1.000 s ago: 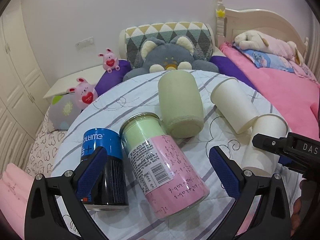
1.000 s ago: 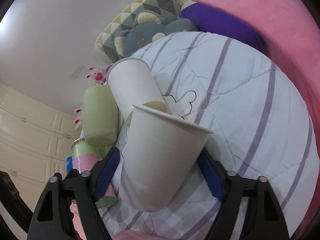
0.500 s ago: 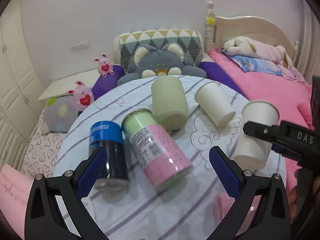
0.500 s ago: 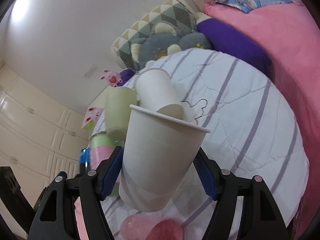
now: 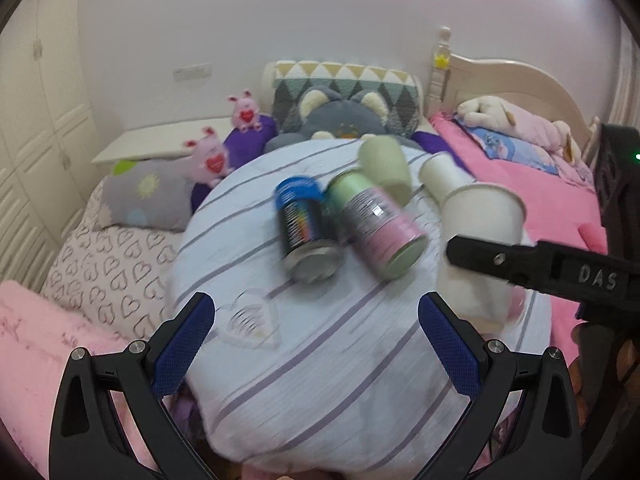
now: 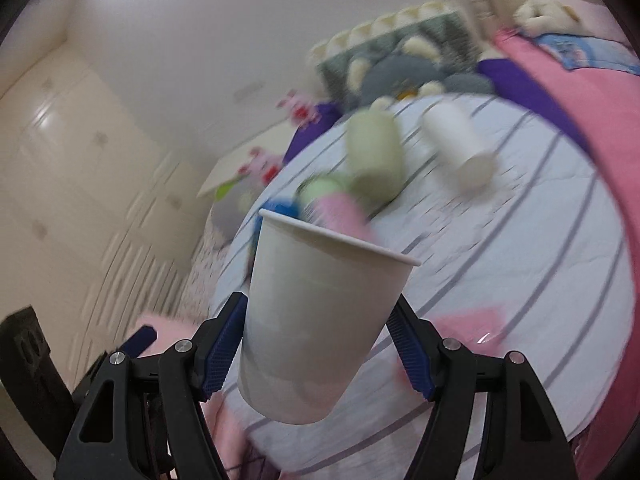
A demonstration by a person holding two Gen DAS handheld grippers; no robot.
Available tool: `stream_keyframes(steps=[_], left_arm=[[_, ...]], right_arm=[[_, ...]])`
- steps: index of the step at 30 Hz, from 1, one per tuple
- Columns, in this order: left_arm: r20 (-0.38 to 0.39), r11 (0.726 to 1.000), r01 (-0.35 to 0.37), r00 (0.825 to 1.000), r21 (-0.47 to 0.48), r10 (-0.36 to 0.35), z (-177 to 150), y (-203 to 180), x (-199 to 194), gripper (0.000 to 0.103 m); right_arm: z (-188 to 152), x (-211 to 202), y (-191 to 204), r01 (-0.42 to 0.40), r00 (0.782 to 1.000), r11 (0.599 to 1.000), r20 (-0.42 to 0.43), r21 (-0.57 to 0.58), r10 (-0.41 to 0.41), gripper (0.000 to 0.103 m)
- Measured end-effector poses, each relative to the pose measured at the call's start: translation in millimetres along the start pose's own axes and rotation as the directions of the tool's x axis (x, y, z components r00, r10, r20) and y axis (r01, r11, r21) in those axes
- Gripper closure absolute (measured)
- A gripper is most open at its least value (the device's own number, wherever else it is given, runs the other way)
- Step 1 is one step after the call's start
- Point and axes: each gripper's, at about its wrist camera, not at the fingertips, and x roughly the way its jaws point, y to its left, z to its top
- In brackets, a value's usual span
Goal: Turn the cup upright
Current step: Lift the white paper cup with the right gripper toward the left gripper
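Our right claw (image 6: 316,354) grips the paper cup (image 6: 320,320) mouth-up; squeezing harder may crush it. At nine o'clock, our left claw (image 5: 316,344) gapes empty.

Two wrist cameras over the round striped table (image 5: 320,360), each looking forward between its own gripper's fingers.

The left wrist view looks from the near edge of the table, level and somewhat above it, toward the headboard (image 5: 500,80) on the far side, with the whole tabletop in sight. The right wrist view sits close to the table's near right side, rolled and blurred, facing across it toward the wardrobe doors (image 6: 80,160) and the cushions; a white paper cup (image 6: 316,320) fills its near field. Both views share the table, the lying cans (image 5: 376,228) and that cup (image 5: 476,240).
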Motion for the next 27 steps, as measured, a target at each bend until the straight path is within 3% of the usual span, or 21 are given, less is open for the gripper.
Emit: stream_keyframes(steps=[6,12,18,27], left_arm=[[-0.063,0.999,-0.051,0.997,0.0,0.051,-29.5,25.4,4.9,0.0],[-0.113,0.998,-0.051,0.992,-0.03,0.048,-41.2,33.4,21.1,0.0],[-0.124,0.999,-0.02,0.992,-0.041,0.015,-41.4,30.2,24.7,0.0],[-0.147,0.999,0.044,0.988,-0.012,-0.046,-34.6,0.6,31.5,0.0]], right_arm=[[-27.3,53.9,19.3,-0.026,0.987,0.999,-0.158,-0.02,0.023,0.031],[-43.8,96.0,23.7,0.02,0.961,0.999,-0.275,-0.042,-0.031,0.031],[-37.8,94.5,18.4,0.029,0.964,0.999,-0.263,-0.044,-0.04,0.025],[-31.5,38.5,16.1,0.066,0.988,0.99,-0.128,-0.122,-0.081,0.021]])
